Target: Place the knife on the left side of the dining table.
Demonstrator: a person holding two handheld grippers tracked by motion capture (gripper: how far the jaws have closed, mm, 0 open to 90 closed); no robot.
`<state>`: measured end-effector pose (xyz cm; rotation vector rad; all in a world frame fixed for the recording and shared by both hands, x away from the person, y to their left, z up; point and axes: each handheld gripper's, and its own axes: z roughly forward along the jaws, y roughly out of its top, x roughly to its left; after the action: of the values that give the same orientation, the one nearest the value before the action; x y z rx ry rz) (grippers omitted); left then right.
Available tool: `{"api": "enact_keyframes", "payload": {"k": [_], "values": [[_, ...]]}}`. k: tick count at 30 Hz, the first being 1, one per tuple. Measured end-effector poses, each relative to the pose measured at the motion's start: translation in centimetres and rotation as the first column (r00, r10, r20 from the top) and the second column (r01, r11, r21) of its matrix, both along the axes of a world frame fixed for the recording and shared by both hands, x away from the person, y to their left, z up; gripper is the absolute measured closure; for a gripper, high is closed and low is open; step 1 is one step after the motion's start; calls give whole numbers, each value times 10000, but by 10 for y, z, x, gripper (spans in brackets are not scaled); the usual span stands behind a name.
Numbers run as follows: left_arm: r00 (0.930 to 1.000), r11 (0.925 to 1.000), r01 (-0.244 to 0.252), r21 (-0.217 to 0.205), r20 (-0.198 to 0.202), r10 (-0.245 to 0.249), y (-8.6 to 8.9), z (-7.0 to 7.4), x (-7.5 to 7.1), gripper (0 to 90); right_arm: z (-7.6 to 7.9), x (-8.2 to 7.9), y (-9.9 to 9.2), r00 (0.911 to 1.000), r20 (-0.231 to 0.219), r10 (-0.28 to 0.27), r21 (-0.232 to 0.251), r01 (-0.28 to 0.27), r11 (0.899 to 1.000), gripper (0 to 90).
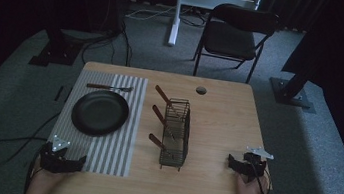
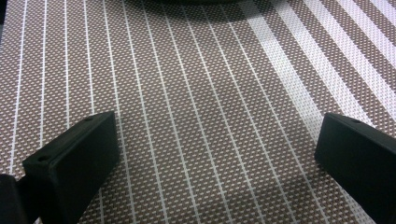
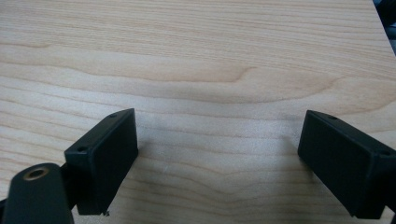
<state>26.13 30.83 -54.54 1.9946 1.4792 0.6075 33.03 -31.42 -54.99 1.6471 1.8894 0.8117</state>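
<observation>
Two grippers — left gripper (image 2: 215,154) over woven striped placemat (image 2: 196,93), right gripper (image 3: 217,158) over grained wood table (image 3: 196,56) — fingers apart.

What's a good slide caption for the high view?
Start pose: both claws, left and right, rest open at the table's near edge; black plate on striped placemat, wire rack holding wooden-handled utensils.

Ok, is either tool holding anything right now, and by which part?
Nothing is held. The left tool stands open over the striped placemat, and the right tool open over bare table.
</observation>
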Motion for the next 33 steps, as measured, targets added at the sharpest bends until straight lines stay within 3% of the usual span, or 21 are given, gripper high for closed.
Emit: {"api": "enact_keyframes", "payload": {"k": [8, 19, 32, 33], "values": [[9994, 9996, 271, -111, -192, -273, -5, 2, -2, 10, 0, 0, 0, 10000, 0, 0, 1, 0, 10000, 111], [9964, 9956, 847, -396, 28, -846, -24, 18, -2, 15, 0, 0, 0, 10000, 0, -1, 1, 1, 10000, 111], [9799, 9782, 1976, -639, 401, -1953, -59, 46, -3, 15, 0, 0, 0, 10000, 0, -1, 2, 1, 10000, 111], [9743, 9733, 2214, -602, 554, -2182, -66, 53, -4, 15, 0, 0, 0, 10000, 0, 0, 2, 0, 10000, 111]]}}
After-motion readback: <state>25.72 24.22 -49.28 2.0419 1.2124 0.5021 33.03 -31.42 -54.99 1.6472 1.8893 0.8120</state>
